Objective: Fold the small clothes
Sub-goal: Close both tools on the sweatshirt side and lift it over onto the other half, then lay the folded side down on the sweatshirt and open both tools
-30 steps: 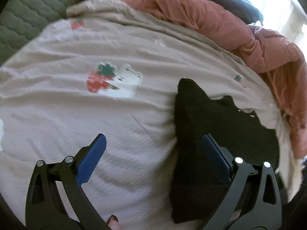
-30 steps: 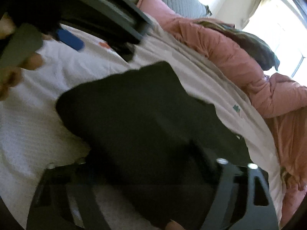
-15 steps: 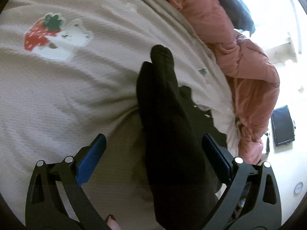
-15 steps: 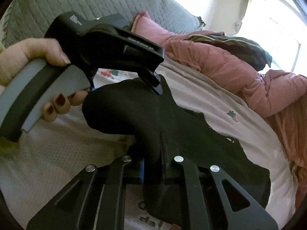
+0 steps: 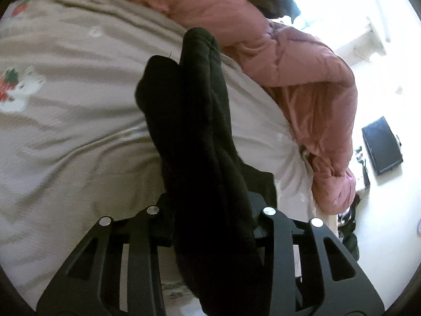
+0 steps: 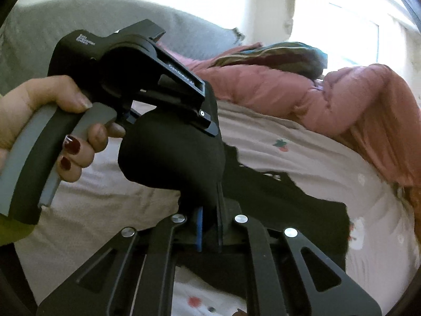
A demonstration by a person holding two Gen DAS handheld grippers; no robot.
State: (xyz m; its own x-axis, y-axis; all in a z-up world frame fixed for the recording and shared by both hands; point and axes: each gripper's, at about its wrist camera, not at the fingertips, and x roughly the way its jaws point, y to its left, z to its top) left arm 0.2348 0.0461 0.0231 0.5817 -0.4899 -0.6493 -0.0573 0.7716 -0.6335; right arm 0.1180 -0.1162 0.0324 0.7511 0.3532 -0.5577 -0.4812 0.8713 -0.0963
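In the left wrist view, the left gripper (image 5: 210, 226) fills the bottom of the frame, its two black arms drawn in against a thick fold of the black garment (image 5: 200, 131). The fingers are buried in the cloth, so the gripper is clamped on the garment. From there the fabric runs up through the centre of the frame in bunched ridges and ends in two rounded lobes just below the upper middle. A flatter part of the same garment lies on the bed sheet (image 5: 65, 121) at right of centre. The sheet is pale with a strawberry print (image 5: 15, 89) at the left edge. Beyond it, a pink duvet (image 5: 302, 73) curves from the top centre down the right side, and a dark flat rectangle (image 5: 382, 144) lies on the bright floor at far right.

In the right wrist view, the right gripper (image 6: 209, 226) sits at the bottom centre with its blue pad (image 6: 199, 226) and the opposite one close together, pinching a hanging bulge of the garment (image 6: 173, 155). Above it, at centre left, the other handheld gripper grips the same bulge from the top, held by a hand (image 6: 52, 121) with dark red nails. The rest of the garment spreads flat on the sheet at lower right. Farther back lie the pink duvet, a dark striped pillow (image 6: 276, 55) and a grey quilted headboard (image 6: 65, 23).
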